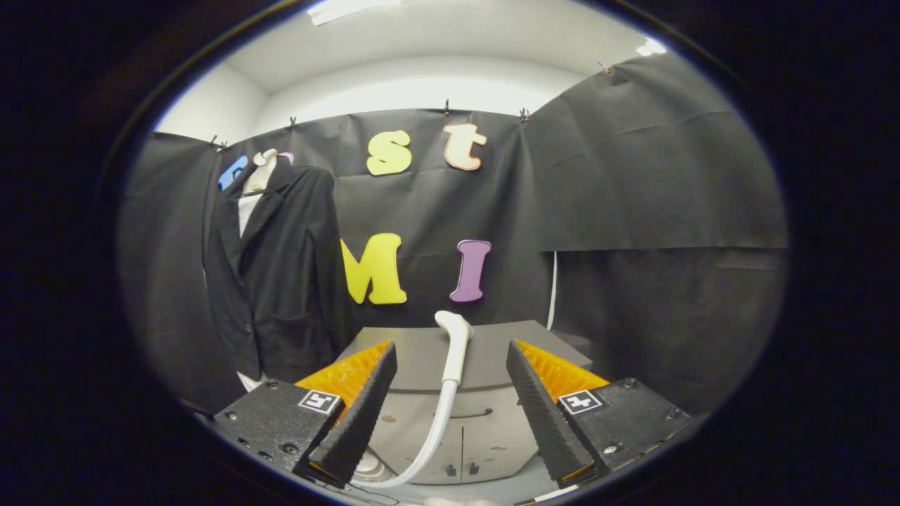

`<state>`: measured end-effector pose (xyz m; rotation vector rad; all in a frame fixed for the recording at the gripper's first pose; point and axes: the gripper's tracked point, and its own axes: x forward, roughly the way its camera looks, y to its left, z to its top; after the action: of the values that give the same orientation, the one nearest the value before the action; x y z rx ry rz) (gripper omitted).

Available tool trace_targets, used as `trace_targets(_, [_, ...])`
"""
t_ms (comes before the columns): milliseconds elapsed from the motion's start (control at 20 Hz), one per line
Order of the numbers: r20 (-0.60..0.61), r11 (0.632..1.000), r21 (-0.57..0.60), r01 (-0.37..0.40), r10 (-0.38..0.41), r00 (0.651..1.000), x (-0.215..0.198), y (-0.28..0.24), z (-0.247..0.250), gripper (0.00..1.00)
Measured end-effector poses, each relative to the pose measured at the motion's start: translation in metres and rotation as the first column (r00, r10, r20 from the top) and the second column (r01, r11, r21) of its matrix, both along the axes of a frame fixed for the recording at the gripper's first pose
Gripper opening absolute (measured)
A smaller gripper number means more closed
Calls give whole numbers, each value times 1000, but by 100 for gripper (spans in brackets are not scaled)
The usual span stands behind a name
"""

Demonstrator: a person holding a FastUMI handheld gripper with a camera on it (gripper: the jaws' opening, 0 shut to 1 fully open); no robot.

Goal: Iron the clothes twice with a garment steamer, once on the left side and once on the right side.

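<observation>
White steamer head [453, 344]: upright on its hose, ahead of the claw [450, 414], centred between the fingers.
Long axis: near vertical.
Claw: wide, empty.
Black jacket [278, 281]: hanging left of steamer head.

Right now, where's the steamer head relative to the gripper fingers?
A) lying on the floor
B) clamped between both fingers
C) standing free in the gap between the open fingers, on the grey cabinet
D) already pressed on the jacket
C: the white steamer head stands upright on the grey cabinet, seen in the gap between the fingers of the open gripper. Neither finger touches it, and the black jacket hangs off to the side.
</observation>
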<state>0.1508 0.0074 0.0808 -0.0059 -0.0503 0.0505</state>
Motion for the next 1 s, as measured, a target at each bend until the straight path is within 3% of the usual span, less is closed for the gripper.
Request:
trace_targets(350, [-70, 999, -15, -47, 46, 997, 118, 11, -4, 98])
trace_targets(600, [-150, 999, -27, -39, 34, 988, 192, 4, -27, 98])
trace_targets(1000, [-325, 999, -18, -51, 42, 945, 256, 3, -88, 98])
